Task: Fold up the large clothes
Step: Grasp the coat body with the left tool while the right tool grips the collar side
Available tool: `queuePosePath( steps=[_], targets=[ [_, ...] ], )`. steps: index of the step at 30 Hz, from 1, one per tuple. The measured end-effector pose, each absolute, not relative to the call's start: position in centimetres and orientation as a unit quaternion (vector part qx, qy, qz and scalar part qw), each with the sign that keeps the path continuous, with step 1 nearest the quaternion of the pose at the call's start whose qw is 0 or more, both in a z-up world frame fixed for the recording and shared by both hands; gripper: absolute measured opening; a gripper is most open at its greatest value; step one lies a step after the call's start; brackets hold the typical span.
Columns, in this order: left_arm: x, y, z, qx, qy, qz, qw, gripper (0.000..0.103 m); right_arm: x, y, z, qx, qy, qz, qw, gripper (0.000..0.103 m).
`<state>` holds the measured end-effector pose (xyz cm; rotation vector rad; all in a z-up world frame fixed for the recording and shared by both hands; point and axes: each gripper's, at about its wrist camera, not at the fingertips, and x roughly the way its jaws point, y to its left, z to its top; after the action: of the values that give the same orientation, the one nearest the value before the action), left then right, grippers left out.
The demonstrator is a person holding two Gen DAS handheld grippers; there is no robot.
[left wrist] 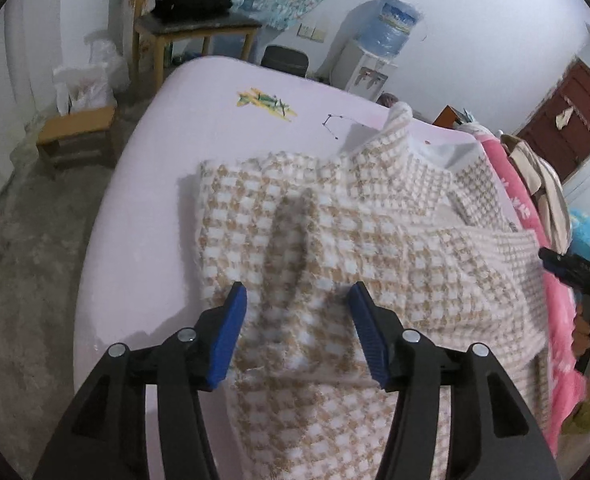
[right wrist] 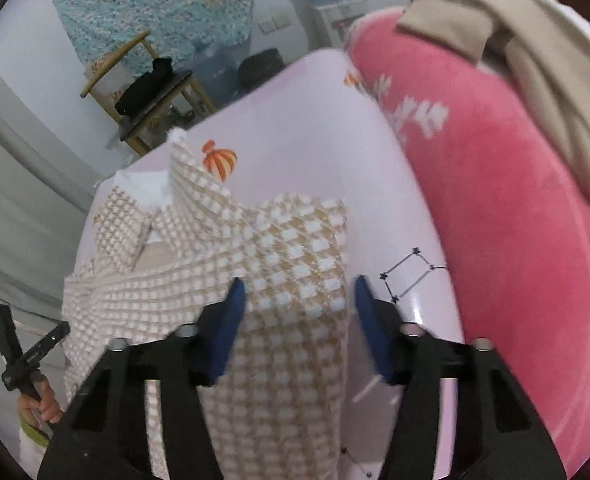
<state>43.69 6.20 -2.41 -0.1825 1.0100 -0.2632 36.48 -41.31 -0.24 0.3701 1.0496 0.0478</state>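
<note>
1. I have the checked garment [left wrist: 335, 240] lying on the lilac bed sheet [left wrist: 143, 184], filling the centre and lower half of the left wrist view, already partly folded with a flap laid over its body and its collar standing up towards the upper right of that frame.

2. My left tool [left wrist: 297, 328] hangs over the near part of the cloth with its blue pads apart and nothing pinched between them. Its shadow falls on the fabric just above the tips.

3. My right tool [right wrist: 299, 320] sits at lower centre of its own view, jaws parted, straddling the garment's right-hand edge with one pad over cloth and the other over bare sheet. The view is smeared, so I think it grips nothing, though I would not swear to it.

4. To do this step well, I want each tool to take a matching corner of the near hem, biting through all layers.

5. I should lift both evenly and carry the fold straight towards the collar, keeping clear of the pink blanket [right wrist: 495, 200] on the right.
</note>
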Motion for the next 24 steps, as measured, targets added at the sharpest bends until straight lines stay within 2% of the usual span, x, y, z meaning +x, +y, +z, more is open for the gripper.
queuePosePath(
  steps=[1, 2, 3, 5, 9, 14, 19, 20, 21, 22, 23, 24],
  targets=[
    [43.4, 5.9, -2.4, -0.073, 0.477, -0.124, 0.867, 0.035, 36.8, -41.0, -0.5, 0.165, 0.495, 0.018, 0.853, 0.031],
    [43.2, 5.7, -2.3, -0.058, 0.473, -0.125, 0.870, 0.020, 36.9, -40.8, -0.6, 0.155, 0.490, 0.015, 0.858, 0.023],
    [42.8, 5.3, -2.1, -0.036, 0.464, -0.117, 0.878, 0.012, 36.8, -40.6, -0.5, 0.148, 0.482, 0.012, 0.863, 0.016],
    [41.8, 5.2, -1.2, -0.016, 0.440, -0.123, 0.889, 0.005, 36.8, -40.7, -0.6, 0.142, 0.470, 0.009, 0.871, 0.011],
    [39.9, 5.9, 1.1, -0.011, 0.392, -0.125, 0.911, 0.000, 36.1, -40.7, -0.3, 0.129, 0.449, 0.007, 0.884, 0.010],
    [40.0, 7.2, -1.3, 0.007, 0.429, -0.079, 0.900, 0.000, 36.3, -40.8, -1.1, 0.126, 0.450, 0.000, 0.884, 0.010],
    [40.4, 9.0, -1.0, -0.060, 0.441, -0.105, 0.889, 0.001, 36.5, -40.8, -1.3, 0.126, 0.452, 0.001, 0.883, 0.012],
    [40.7, 8.8, -0.7, -0.067, 0.440, -0.112, 0.889, 0.006, 36.5, -40.9, -1.3, 0.128, 0.453, 0.001, 0.882, 0.013],
    [41.3, 8.3, -0.3, -0.077, 0.442, -0.122, 0.886, 0.024, 36.6, -41.0, -1.4, 0.133, 0.455, 0.001, 0.881, 0.013],
    [41.8, 7.9, -0.1, -0.080, 0.445, -0.126, 0.883, 0.035, 36.6, -41.0, -1.4, 0.134, 0.454, 0.001, 0.881, 0.013],
    [42.4, 7.4, 0.0, -0.082, 0.449, -0.130, 0.880, 0.053, 36.6, -41.0, -1.4, 0.137, 0.455, 0.000, 0.880, 0.014],
    [43.2, 6.7, -0.1, -0.081, 0.453, -0.132, 0.878, 0.054, 36.6, -40.9, -1.4, 0.140, 0.454, 0.000, 0.880, 0.014]
  ],
)
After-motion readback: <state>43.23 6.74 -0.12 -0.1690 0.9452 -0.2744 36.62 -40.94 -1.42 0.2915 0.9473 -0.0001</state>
